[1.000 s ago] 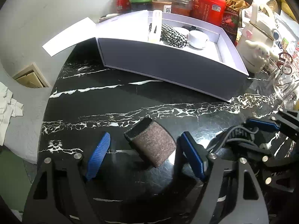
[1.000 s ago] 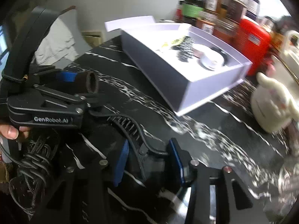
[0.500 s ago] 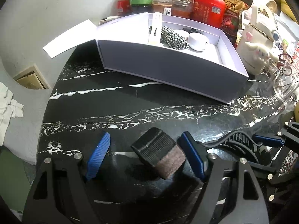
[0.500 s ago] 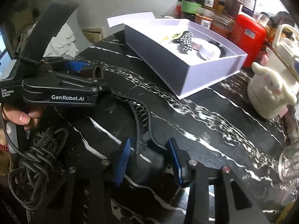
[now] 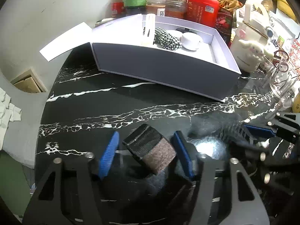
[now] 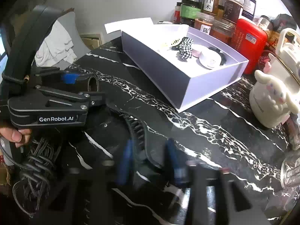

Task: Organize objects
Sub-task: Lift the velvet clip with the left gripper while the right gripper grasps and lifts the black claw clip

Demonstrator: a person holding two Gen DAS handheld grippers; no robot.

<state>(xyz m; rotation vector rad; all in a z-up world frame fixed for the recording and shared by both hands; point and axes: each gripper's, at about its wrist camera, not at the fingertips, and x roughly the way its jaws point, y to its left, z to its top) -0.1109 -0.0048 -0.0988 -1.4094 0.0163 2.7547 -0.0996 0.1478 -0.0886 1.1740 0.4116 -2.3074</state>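
A rolled black and brown strap (image 5: 150, 150) lies on the black marble table (image 5: 112, 108), between the blue pads of my left gripper (image 5: 146, 153). Those jaws are closing around it; the right pad (image 5: 182, 155) is against the roll and a thin gap shows at the left pad. My right gripper (image 6: 149, 161) is blurred, its jaws shut on a black toothed hairband (image 6: 135, 125) that curves up from between them. Behind stands an open white box (image 5: 165, 71) holding a checked scrunchie (image 5: 166, 39) and a white round case (image 5: 191, 40).
Jars and a red canister (image 5: 202, 9) line the wall behind the box. A white cartoon-figure kettle (image 5: 249, 50) and a glass mug (image 5: 283, 82) stand at the right. A bundle of black cord (image 6: 33, 168) lies beside a person's hand (image 6: 15, 135). The table's edge curves at the left.
The left jaws have narrowed around the strap roll, which turned black side up. The right jaws have drawn in on the hairband.
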